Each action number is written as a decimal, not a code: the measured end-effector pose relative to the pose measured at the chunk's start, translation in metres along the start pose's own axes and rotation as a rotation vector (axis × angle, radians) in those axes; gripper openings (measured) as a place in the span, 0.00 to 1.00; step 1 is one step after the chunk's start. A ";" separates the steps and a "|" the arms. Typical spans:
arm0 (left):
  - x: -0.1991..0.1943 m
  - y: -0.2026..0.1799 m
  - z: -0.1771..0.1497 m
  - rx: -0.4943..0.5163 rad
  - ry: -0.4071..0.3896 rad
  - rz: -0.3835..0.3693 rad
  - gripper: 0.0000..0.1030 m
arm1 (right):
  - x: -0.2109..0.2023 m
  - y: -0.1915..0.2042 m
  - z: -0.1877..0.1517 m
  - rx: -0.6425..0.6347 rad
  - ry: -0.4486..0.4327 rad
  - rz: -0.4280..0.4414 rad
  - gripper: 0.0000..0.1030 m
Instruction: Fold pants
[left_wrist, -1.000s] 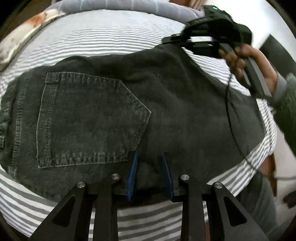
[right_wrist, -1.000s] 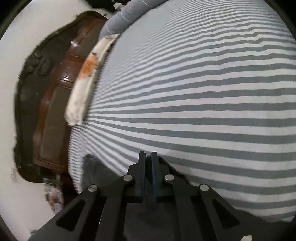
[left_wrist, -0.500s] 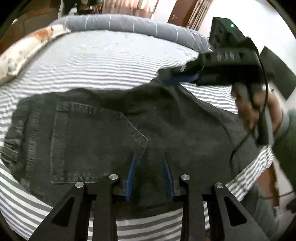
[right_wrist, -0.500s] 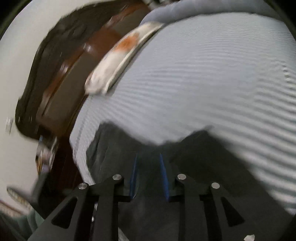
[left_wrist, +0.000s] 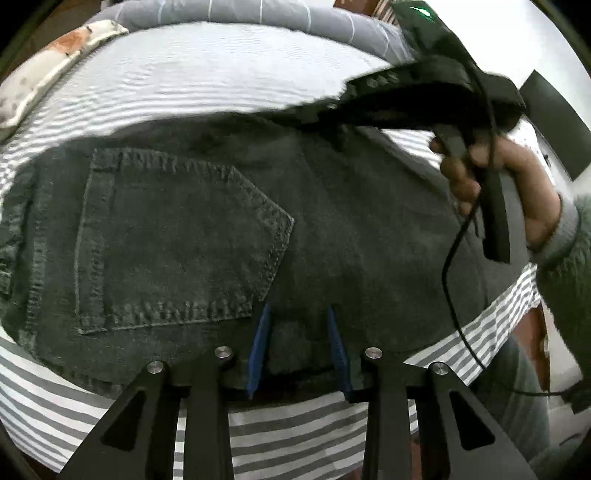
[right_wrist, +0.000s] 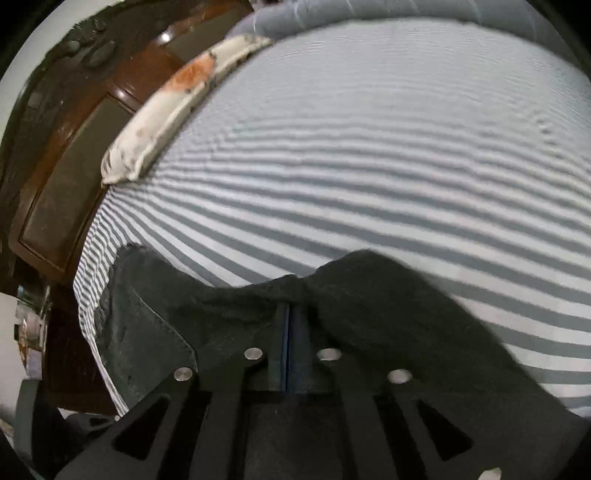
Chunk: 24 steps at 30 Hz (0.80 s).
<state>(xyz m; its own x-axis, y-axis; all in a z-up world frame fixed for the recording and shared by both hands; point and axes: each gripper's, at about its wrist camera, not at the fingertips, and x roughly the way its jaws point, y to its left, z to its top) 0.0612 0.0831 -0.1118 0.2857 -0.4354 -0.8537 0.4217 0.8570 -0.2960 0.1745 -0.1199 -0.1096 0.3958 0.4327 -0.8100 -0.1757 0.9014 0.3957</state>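
Right tongs (right_wrist: 291, 314) reclosed, pinching pants (right_wrist: 221, 314) far edge.

Right hand-held gripper (right_wrist: 290, 314) now closed again on the far edge of the pants (right_wrist: 229, 306).

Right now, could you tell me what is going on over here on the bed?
A person is folding dark denim jeans on a grey-and-white striped bedsheet, holding a gripper in each hand. The right gripper is shut on the jeans' far edge, pinching a small peak of fabric. The left gripper is open over the near edge, beside the back pocket. A floral pillow lies by the wooden headboard.
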 end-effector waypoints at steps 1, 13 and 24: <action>-0.004 -0.001 0.000 0.007 -0.019 0.006 0.33 | -0.008 -0.008 -0.001 0.026 -0.030 0.011 0.23; 0.013 -0.018 -0.003 0.092 0.065 0.041 0.38 | -0.011 -0.025 0.000 0.016 -0.005 -0.138 0.41; 0.008 -0.027 -0.002 0.080 0.008 0.118 0.38 | -0.111 -0.116 -0.142 0.236 -0.074 -0.112 0.46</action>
<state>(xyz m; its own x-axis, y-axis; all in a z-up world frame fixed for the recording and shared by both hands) 0.0506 0.0566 -0.1116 0.3302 -0.3306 -0.8841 0.4533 0.8771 -0.1587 0.0232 -0.2707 -0.1268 0.4677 0.3207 -0.8237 0.0845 0.9114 0.4029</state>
